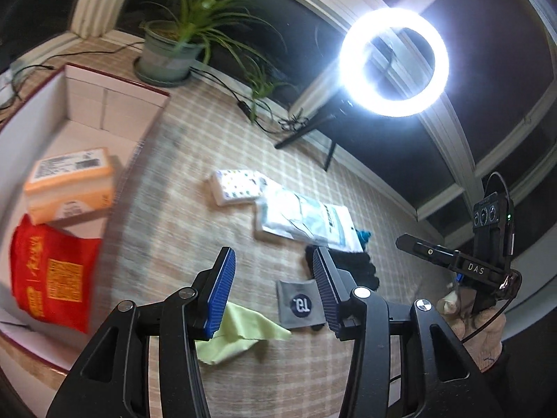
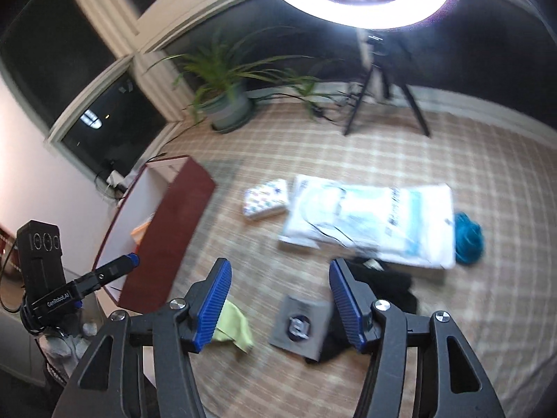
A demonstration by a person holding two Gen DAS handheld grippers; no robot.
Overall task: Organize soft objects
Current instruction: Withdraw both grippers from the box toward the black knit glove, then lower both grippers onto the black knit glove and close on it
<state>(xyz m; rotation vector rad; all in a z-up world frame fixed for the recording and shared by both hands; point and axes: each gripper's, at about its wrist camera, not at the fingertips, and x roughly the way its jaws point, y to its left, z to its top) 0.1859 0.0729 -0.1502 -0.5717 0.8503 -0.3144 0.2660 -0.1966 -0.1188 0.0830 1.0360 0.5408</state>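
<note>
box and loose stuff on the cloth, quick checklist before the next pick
1. Left gripper empty, jaws apart: ok.
2. Right gripper empty, jaws apart: ok.
3. Box open, with bare floor behind the orange pack and red bag: ok.
4. Everything put away: not ok. Green cloth, grey packet, black cloth, patterned pack, white bag and blue yarn lie outside.
5. Grey packet free to lift: ok, it lies partly on the black cloth.
6. Sharp view for aiming: not ok, blurred.

A potted plant [image 1: 174, 48] stands near a lit ring light [image 1: 393, 62].
</note>
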